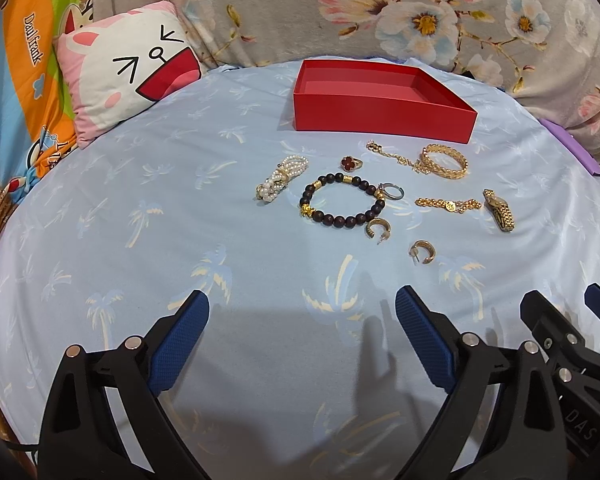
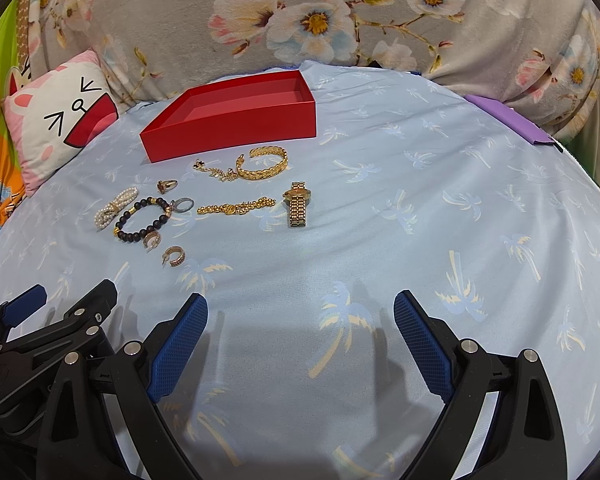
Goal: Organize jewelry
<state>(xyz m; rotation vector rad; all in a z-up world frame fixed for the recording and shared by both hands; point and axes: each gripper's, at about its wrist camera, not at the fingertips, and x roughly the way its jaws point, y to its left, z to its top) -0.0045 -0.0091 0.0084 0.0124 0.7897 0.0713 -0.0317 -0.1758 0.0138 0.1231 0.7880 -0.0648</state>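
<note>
Blue palm-print sheet [image 1: 140, 208] carries red box [image 1: 380, 114] (open), scattered jewelry [image 1: 342, 208].

shiny gold metal bangle [image 2: 262, 165] (matt red card box [image 2: 236, 124])

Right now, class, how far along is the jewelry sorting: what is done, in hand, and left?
Done: nothing; the red box shows no jewelry inside. In hand: nothing; the left gripper and right gripper are open over the sheet. Left: everything, including the pearl bracelet, bead bracelet, gold bangle and watch.
</note>
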